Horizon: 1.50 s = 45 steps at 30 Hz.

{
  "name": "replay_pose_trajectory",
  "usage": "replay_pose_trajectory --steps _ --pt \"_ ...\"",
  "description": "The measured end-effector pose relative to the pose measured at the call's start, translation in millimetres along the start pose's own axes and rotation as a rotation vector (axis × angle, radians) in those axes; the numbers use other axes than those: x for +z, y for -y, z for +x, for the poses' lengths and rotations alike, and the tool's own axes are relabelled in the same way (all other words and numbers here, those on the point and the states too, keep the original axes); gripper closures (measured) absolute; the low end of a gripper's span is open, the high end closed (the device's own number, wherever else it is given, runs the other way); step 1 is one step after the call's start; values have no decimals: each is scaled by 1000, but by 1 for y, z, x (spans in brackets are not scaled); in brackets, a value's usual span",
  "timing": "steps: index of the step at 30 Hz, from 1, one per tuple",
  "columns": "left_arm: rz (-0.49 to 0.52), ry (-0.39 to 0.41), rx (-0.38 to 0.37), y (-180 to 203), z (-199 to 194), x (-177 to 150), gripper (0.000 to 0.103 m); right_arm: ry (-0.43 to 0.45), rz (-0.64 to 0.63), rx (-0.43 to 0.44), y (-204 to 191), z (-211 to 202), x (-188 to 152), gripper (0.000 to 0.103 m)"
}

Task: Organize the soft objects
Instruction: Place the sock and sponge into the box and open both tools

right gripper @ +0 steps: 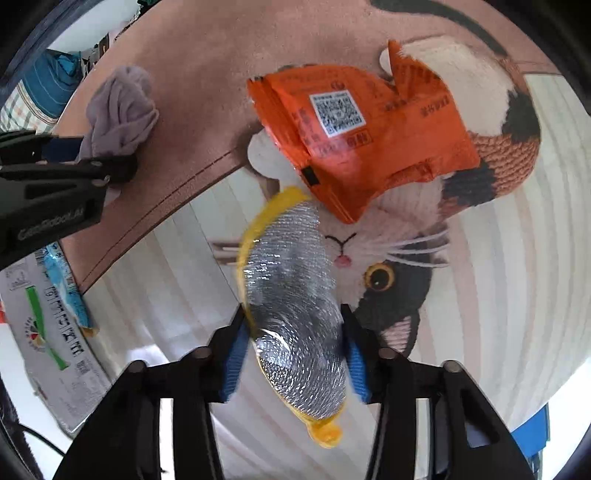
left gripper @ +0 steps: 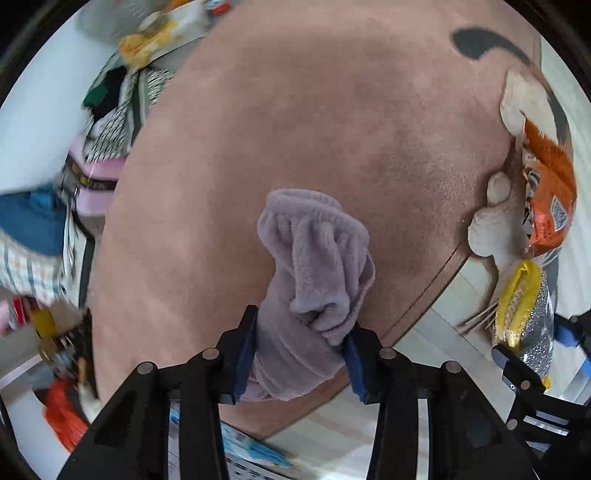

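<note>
My left gripper [left gripper: 301, 349] is shut on a fluffy lilac cloth [left gripper: 314, 266], bunched up and held above a pink rug [left gripper: 295, 110]. The cloth also shows in the right wrist view [right gripper: 120, 110], with the left gripper [right gripper: 99, 162] below it. My right gripper [right gripper: 293, 347] is shut on a silver scouring pad with a yellow rim [right gripper: 295, 314], held above the floor. The pad also shows at the right edge of the left wrist view [left gripper: 524, 310]. An orange snack packet [right gripper: 365, 136] lies on the cat-shaped rug [right gripper: 406, 266].
A heap of clothes, a pink box [left gripper: 99, 181] and packets [left gripper: 162, 33] lies left of the pink rug. A cardboard box [right gripper: 44, 332] with a blue packet [right gripper: 66, 288] sits at the left. Pale striped wood floor [right gripper: 517, 295] is around the rugs.
</note>
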<state>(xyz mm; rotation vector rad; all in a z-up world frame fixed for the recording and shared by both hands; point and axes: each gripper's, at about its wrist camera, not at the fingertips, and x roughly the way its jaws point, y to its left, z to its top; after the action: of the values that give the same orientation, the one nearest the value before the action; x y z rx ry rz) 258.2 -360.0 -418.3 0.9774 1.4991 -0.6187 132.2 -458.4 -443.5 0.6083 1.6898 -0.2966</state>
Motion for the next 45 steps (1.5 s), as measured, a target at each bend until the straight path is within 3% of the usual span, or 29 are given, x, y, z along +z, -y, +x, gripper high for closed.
replay_pose_trajectory --steps 3,10,18,23,27,31,36,41,45 --pt "-129 30 -63 -18 -13 -21 64 22 14 -13 -3 -4 -10 59" --pt "-441 93 -344 -65 -63 -112 64 102 -10 87 -40 -55 -51 60" --pt "-713 241 -402 -142 -115 -275 64 186 -189 197 -161 -122 -108 60" --pt "-897 231 -410 -194 -96 -378 64 180 -317 252 -262 -130 -160 60" --pt "-1019 190 -452 -224 -56 -436 64 136 -398 262 -341 -110 -188 60" --pt "-1079 117 -529 -242 -6 -462 64 83 -442 235 -402 -73 -205 60" --pt "-1112 37 -668 -253 47 -471 64 37 -432 197 -435 -23 -207 60" --pt "-1096 -21 -725 -256 75 -468 64 5 -414 166 -449 15 -199 60" --pt "-1067 -44 -729 -256 86 -466 62 -7 -398 145 -456 39 -191 59"
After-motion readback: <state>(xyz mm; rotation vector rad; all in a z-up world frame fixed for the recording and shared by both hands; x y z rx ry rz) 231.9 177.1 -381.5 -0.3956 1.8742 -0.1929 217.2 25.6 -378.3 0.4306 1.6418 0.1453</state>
